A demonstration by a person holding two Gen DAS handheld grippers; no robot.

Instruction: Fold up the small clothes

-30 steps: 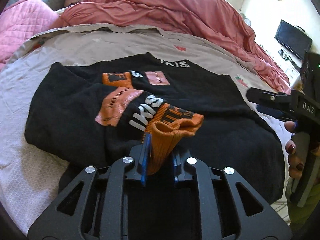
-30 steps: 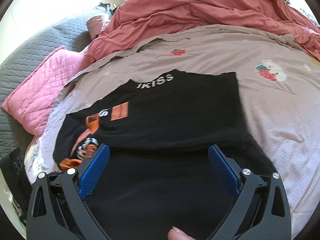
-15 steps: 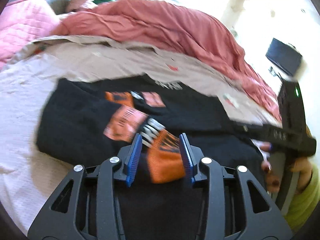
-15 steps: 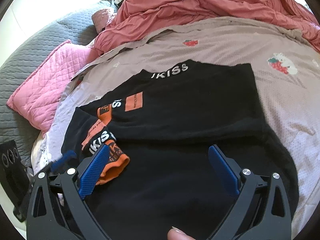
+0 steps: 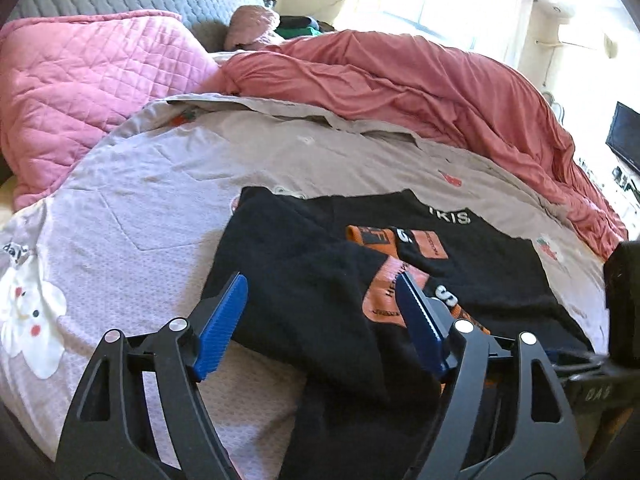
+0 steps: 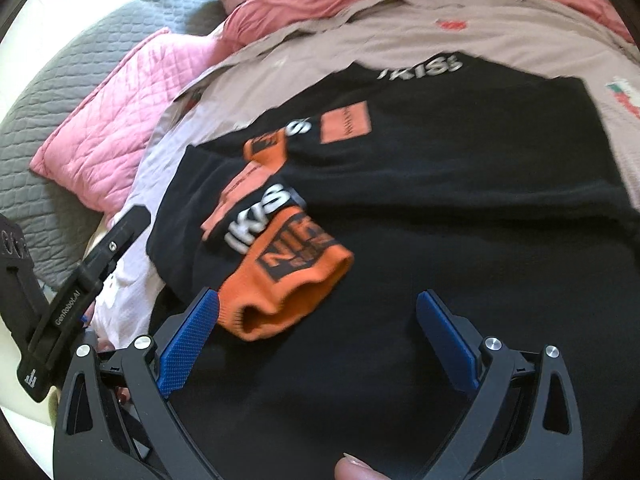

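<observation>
A black sweatshirt [image 5: 472, 264] with white lettering and orange patches lies flat on the bed sheet [image 5: 160, 216]. Its left sleeve [image 5: 304, 280] is folded across the body, and the orange cuff [image 6: 288, 280] rests loose on the black fabric. My left gripper [image 5: 320, 316] hovers over the sleeve's fold with its jaws opening and the pads touching nothing. My right gripper [image 6: 318, 340] stands open just in front of the cuff, its left pad [image 6: 188, 344] close beside the cuff. A fingertip [image 6: 356, 468] shows at the bottom edge.
A pink quilted pillow [image 5: 80, 92] lies at the back left, and a bunched salmon duvet [image 5: 400, 88] runs along the far side. A grey quilted headboard [image 6: 60, 92] is behind. A dark screen [image 5: 624, 136] stands at the far right. The left tool's frame [image 6: 80, 280] sits left of the sweatshirt.
My left gripper let go of the orange cuff, spread its jaws and drew back leftward. The cuff now lies on the sweatshirt. My right gripper moved in toward the cuff.
</observation>
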